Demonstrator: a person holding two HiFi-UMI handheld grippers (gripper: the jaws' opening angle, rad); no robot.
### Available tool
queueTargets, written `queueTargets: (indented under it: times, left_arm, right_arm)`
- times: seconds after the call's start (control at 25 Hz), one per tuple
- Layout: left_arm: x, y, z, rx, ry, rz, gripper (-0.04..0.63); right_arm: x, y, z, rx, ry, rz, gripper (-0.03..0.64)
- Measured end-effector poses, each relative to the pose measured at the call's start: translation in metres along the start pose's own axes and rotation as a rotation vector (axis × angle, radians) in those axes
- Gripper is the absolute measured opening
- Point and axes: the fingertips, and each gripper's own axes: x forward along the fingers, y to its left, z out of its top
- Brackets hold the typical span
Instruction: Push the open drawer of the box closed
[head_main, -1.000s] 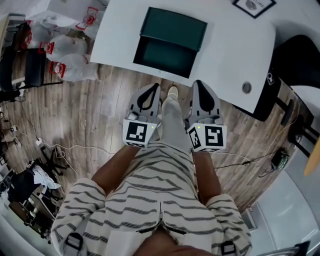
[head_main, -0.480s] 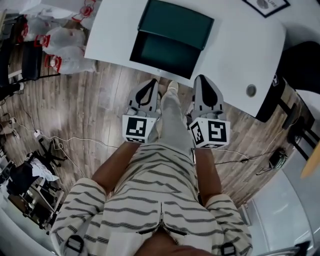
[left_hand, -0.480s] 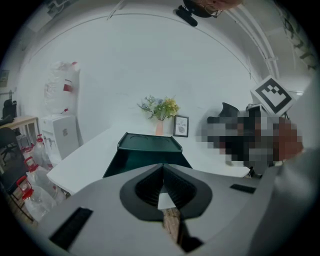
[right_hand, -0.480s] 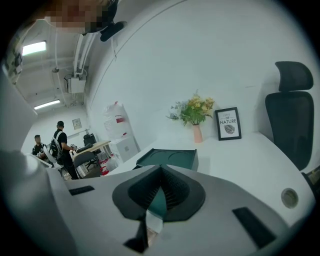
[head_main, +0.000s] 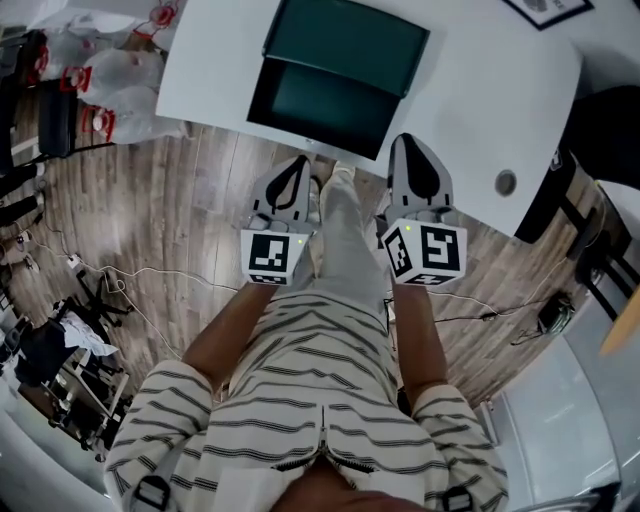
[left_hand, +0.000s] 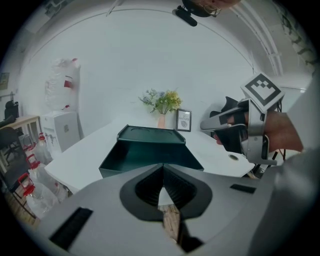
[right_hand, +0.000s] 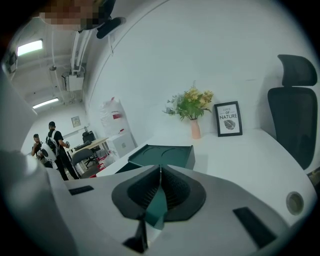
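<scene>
On white table (head_main: 480, 90): dark green rectangular box (head_main: 345, 40), open drawer (head_main: 315, 100) facing person. Left gripper (head_main: 298, 170), right gripper (head_main: 412, 148): jaws of both pressed together, empty, short of drawer front. Risk: off-centre push may skew drawer, or slide whole box backward.

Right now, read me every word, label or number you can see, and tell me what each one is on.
"OF NATURE": on the framed picture; the small line above it is too small to read.
Red print on the white bags: too blurred to read.
Marker cubes: square patterns only, no words.
</scene>
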Motion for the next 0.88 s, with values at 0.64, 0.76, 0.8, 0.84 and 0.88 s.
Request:
queueTargets:
  times: [0.64,0.76,0.8,0.84,0.88]
  left_arm:
    - [0.02,0.004,-0.014,-0.004,0.038,0.026,-0.005]
    - [0.022,0.004,-0.016,-0.007,0.042,0.028,-0.005]
    - [0.023,0.005,-0.017,-0.008,0.043,0.029,-0.005]
    - [0.024,0.006,-0.017,-0.008,0.043,0.03,-0.005]
    - [0.024,0.006,-0.018,-0.009,0.043,0.032,-0.005]
  right_arm:
    - [0.053,-0.038,-0.006,0.057,0.077,-0.005,0.067]
    - [0.06,-0.045,-0.01,0.064,0.094,-0.014,0.074]
    - [0.063,-0.047,-0.012,0.067,0.1,-0.017,0.074]
    - [0.065,-0.049,-0.013,0.07,0.107,-0.018,0.074]
    - [0.068,-0.05,-0.014,0.072,0.113,-0.018,0.075]
